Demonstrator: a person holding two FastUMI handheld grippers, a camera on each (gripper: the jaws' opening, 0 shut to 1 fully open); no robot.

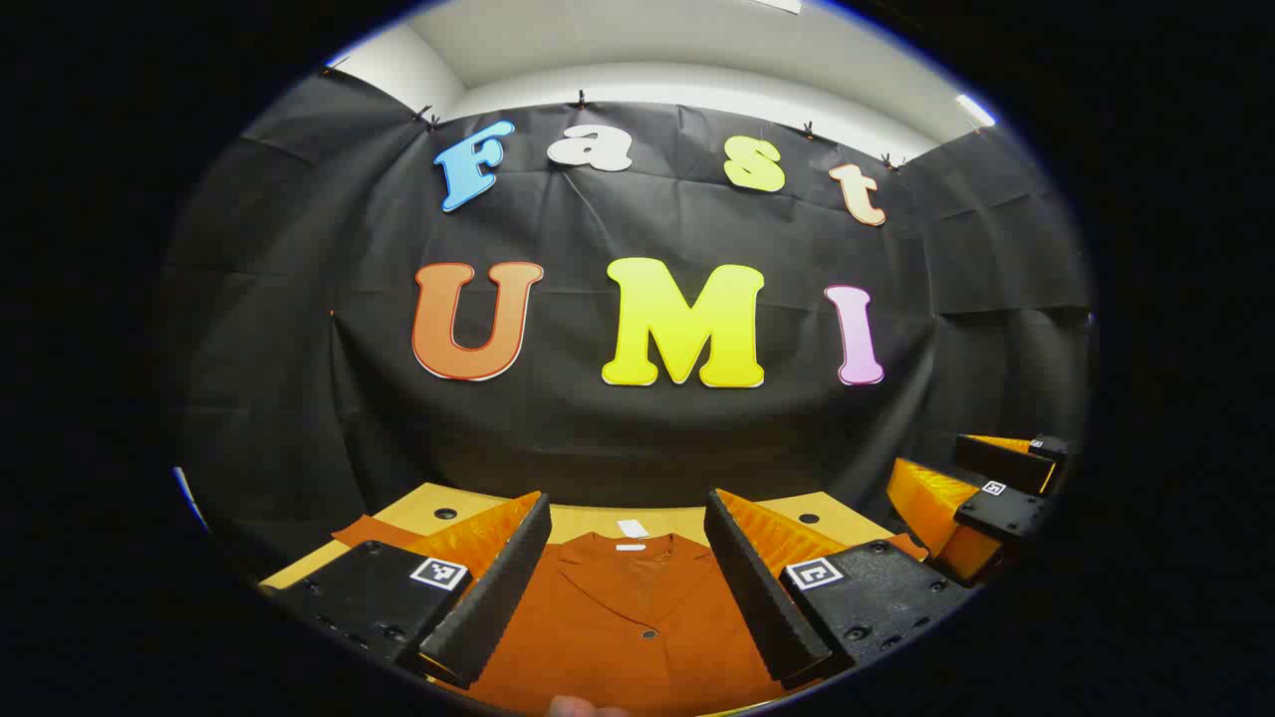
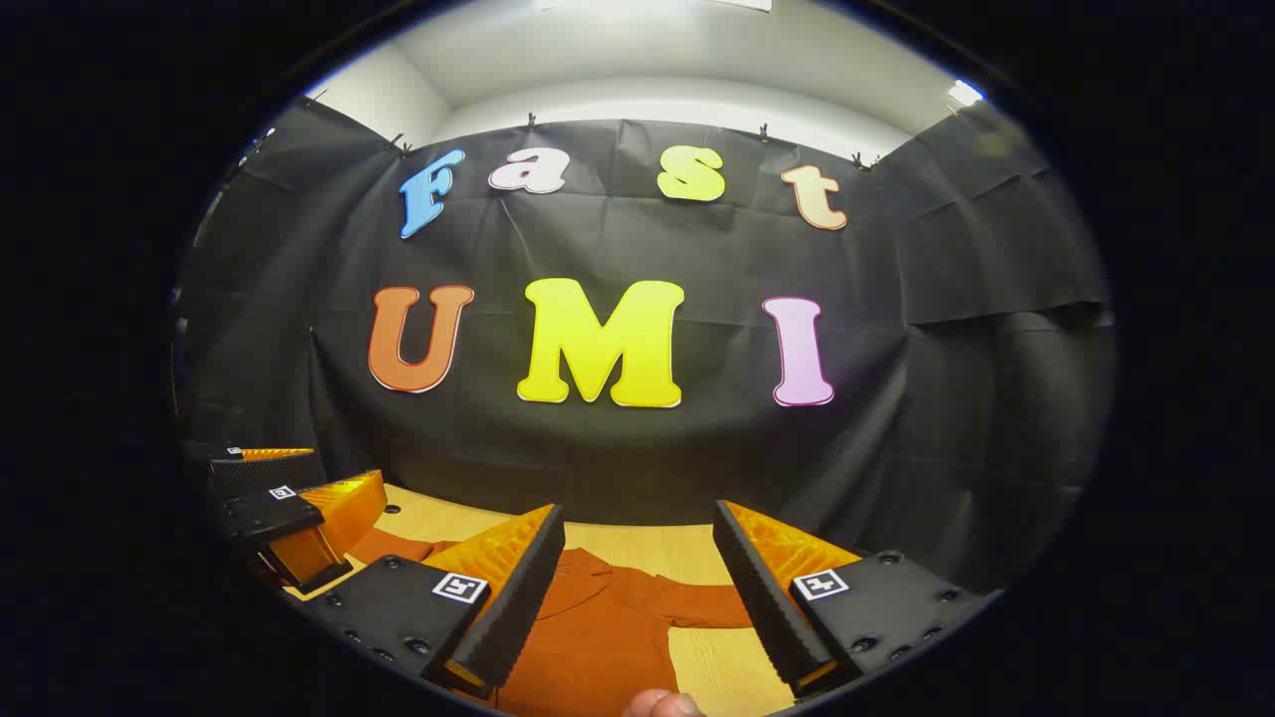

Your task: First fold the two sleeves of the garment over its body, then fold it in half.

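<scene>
Both grippers hang above the table point(image 1: 428, 506) with jaws spread wide and nothing between them: the left gripper point(image 1: 626, 558) sits over the collar of the shirt point(image 1: 628, 617), and the right gripper point(image 2: 637, 568) looks down on the shirt's shoulder and one sleeve point(image 2: 697, 602) stretched sideways across the wood. The shirt lies flat and unfolded on the table, collar toward the back wall, a white tag point(image 1: 632, 528) at its neck. From the left gripper view the right gripper shows off at the right edge, and from the right gripper view the left one shows at the left edge, fingers parted there too.
</scene>
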